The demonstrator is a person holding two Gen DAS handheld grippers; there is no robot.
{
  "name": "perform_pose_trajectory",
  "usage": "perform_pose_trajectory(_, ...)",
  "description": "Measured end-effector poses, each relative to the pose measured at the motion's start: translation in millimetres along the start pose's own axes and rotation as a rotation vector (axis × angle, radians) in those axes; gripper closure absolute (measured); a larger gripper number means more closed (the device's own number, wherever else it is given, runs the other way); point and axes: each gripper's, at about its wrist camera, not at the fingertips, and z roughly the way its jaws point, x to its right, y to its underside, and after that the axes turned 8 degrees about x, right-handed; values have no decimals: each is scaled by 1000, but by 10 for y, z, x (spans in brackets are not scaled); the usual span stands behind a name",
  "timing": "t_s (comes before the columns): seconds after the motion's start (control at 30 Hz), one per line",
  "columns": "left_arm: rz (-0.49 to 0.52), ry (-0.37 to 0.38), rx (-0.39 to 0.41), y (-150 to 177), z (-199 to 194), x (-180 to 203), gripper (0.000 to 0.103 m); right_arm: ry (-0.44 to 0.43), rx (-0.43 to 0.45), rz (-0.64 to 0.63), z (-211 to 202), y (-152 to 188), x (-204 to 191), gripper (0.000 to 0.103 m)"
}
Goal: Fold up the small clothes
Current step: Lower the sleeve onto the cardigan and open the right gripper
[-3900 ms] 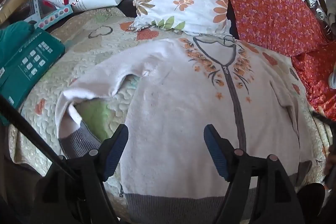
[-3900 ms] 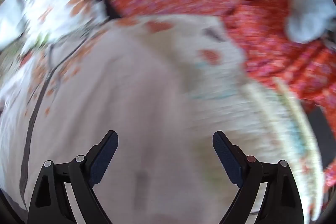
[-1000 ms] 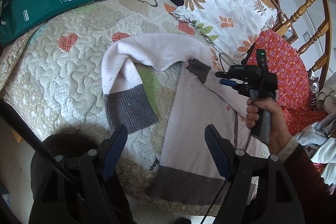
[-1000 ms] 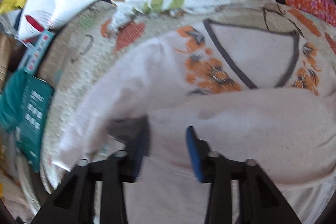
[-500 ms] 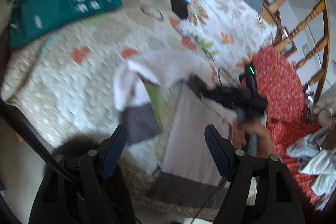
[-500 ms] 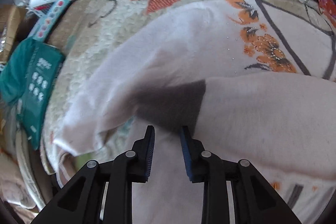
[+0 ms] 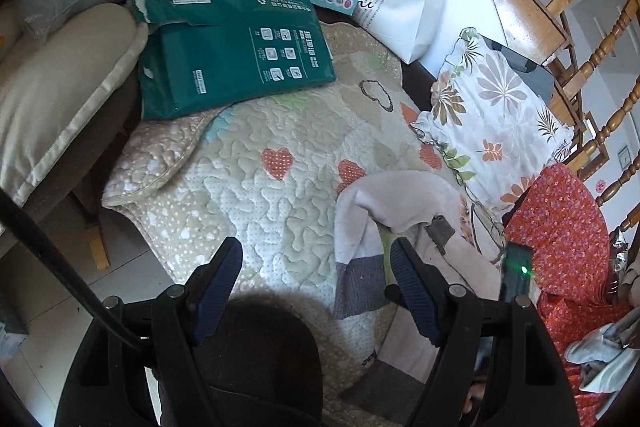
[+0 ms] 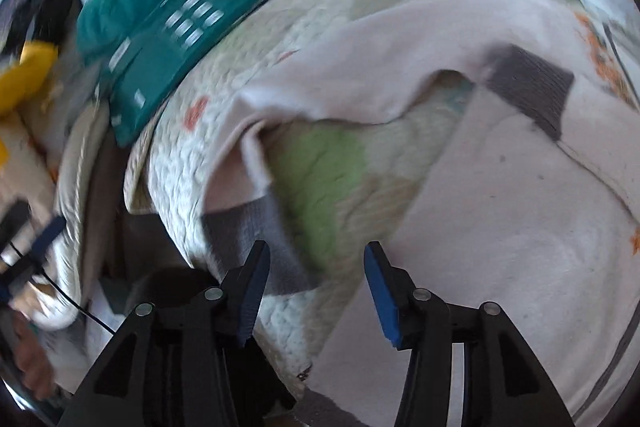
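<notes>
The left tongs [image 7: 316, 281] stand wide and empty over the stitched, heart-patterned quilt [image 7: 256, 187]; just right of them lies the soft pale sweater [image 7: 400, 199], its ribbed grey cuff [image 7: 360, 287] between the tips. Only the right view, blurred, shows the folded-over sleeve's grey cuff [image 8: 532, 87] ahead-right of the half-spread, empty right tongs [image 8: 316, 291].

- Bare heart-patterned quilted cover [image 7: 256, 195] is lying open toward its left edge.
- Flat green plastic package [image 7: 236, 55] is blocking its far-left corner.
- Floral pillow [image 7: 492, 115] is crowding its far edge.
</notes>
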Motion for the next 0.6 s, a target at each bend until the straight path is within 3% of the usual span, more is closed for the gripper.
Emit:
perform_pose_trajectory(0.13,-22,-9,10,-28,-26,-91,28,13,39,-188,-128,38,-432,48)
perform_pose_trajectory(0.27,-41,-13,16,-38,-59,-142,28,2,-5,-296,81,78,-790,37)
perform_pose_trajectory(0.33,-40,-14,19,-38,-88,-146,28,29,-38,-320,279,120,-860,37)
perform_pose_trajectory(0.4,-36,-15,24,-44,-120,-143,27,108,-63,-340,491,147,-891,39)
perform_pose_trajectory(0.47,-30,-19,32,-52,-155,-120,27,165,-57,-334,550,124,-845,81)
perform_pose_trajectory(0.53,-22,-22,38,-61,-173,-84,25,111,-51,-259,436,31,-740,95)
perform_pose_trajectory(0.6,-11,-15,36,-73,-171,-28,25,64,0,-190,149,-87,-613,95)
